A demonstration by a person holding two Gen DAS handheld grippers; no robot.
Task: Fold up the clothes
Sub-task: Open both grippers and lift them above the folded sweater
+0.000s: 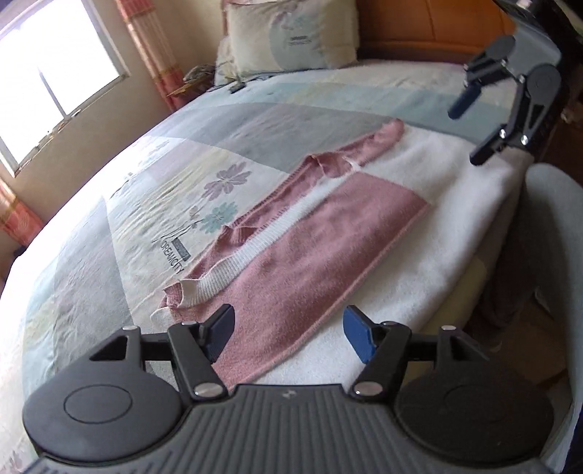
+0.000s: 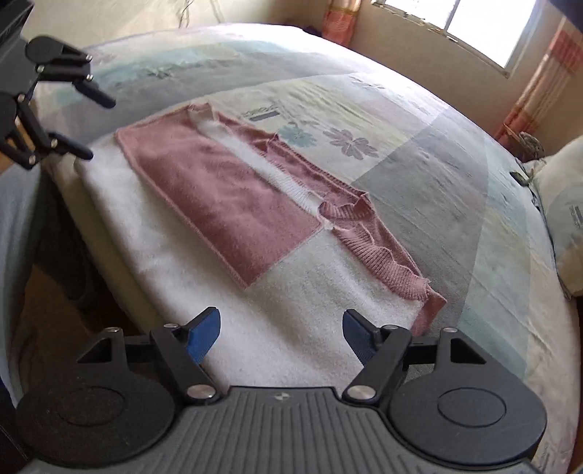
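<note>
A pink sweater (image 1: 328, 237) with a white ribbed band lies flat and partly folded on a white fleecy blanket (image 1: 419, 237) on the bed. The pink panel covers the body, and a sleeve runs along the far side. My left gripper (image 1: 288, 317) hovers open just above the near end of the sweater, with nothing between its blue pads. My right gripper (image 1: 468, 135) hangs open in the air past the far end. In the right wrist view the sweater (image 2: 226, 197) lies ahead, my right gripper (image 2: 281, 315) stands open over the white blanket (image 2: 309, 291), and my left gripper (image 2: 98, 128) is open at the upper left.
The bed carries a pastel quilt (image 1: 164, 182) with flower prints. A pillow (image 1: 291, 32) leans on the wooden headboard (image 1: 437, 22). A bright window (image 1: 54, 73) and striped curtains (image 1: 153, 54) are beyond the bed. The bed's edge (image 2: 109, 255) drops to the floor on the blanket side.
</note>
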